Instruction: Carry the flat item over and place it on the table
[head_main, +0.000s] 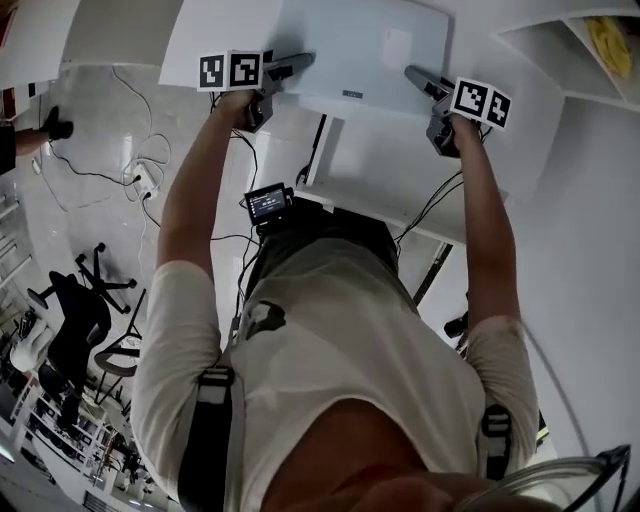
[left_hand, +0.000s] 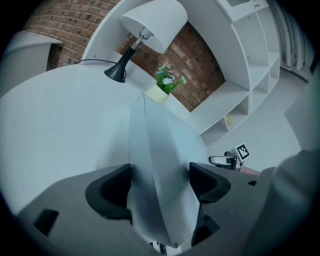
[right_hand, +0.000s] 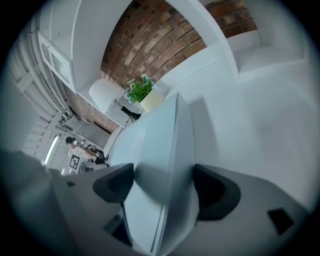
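Note:
A flat white panel (head_main: 360, 50) is held between both grippers, over the white table (head_main: 390, 180). My left gripper (head_main: 295, 65) grips its left edge and my right gripper (head_main: 418, 78) its right edge. In the left gripper view the panel (left_hand: 160, 150) runs edge-on between the jaws of the left gripper (left_hand: 160, 182), and both dark pads touch its faces. The right gripper view shows the same: the panel (right_hand: 160, 145) fills the gap of the right gripper (right_hand: 162, 185), pads on both sides. Whether the panel rests on the table (left_hand: 60, 125) I cannot tell.
At the table's far end stand a black lamp with a white shade (left_hand: 145, 30) and a small potted plant (left_hand: 167, 82), before a brick wall. White shelves (left_hand: 240, 100) stand to one side. An office chair (head_main: 80, 310) and cables (head_main: 140, 180) are on the floor at left.

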